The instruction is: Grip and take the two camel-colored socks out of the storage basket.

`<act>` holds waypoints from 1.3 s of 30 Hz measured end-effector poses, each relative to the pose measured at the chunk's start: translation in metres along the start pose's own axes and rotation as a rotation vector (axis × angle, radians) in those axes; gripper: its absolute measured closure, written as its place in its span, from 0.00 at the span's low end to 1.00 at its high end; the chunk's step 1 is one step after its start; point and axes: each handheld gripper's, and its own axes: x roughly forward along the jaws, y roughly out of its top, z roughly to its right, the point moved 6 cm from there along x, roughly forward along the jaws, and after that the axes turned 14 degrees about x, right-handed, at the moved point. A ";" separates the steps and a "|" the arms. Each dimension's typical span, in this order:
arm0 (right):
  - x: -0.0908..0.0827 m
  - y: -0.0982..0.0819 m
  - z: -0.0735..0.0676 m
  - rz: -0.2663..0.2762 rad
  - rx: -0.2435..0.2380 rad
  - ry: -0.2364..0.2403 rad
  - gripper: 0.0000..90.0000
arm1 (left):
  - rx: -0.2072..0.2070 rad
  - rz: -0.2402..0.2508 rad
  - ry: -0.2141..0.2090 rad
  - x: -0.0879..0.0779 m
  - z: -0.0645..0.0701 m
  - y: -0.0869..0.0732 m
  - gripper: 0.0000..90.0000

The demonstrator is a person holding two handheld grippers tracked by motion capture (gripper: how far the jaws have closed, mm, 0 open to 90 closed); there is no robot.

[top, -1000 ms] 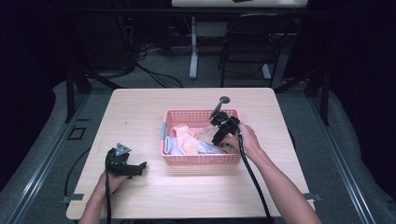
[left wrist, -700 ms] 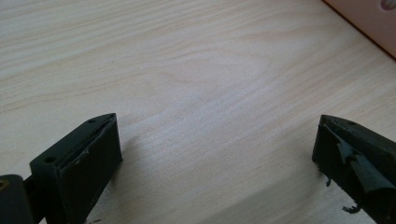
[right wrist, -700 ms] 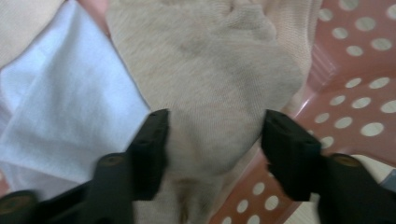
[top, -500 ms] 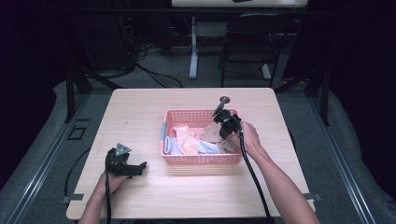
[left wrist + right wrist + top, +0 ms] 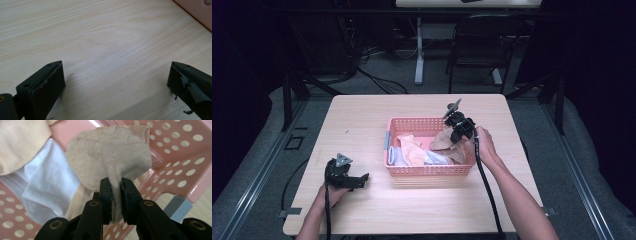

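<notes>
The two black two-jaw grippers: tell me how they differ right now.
The left gripper is open with nothing between its jaws; the right gripper is shut on a beige knitted cloth. The left sits low over the bare wooden table; the right is over the pink perforated plastic basket. Both are hand-held.

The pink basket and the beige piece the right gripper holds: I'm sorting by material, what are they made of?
Basket: seemingly moulded plastic, smooth and slightly glossy, with rows of punched round holes. Beige piece: soft knit fabric, matte, fine ribbed weave visible, bunching between the right gripper; fibre type unclear.
</notes>
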 end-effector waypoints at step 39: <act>-0.104 -0.013 0.036 0.110 0.045 0.123 0.87 | 0.000 0.000 0.000 0.000 0.000 0.000 0.01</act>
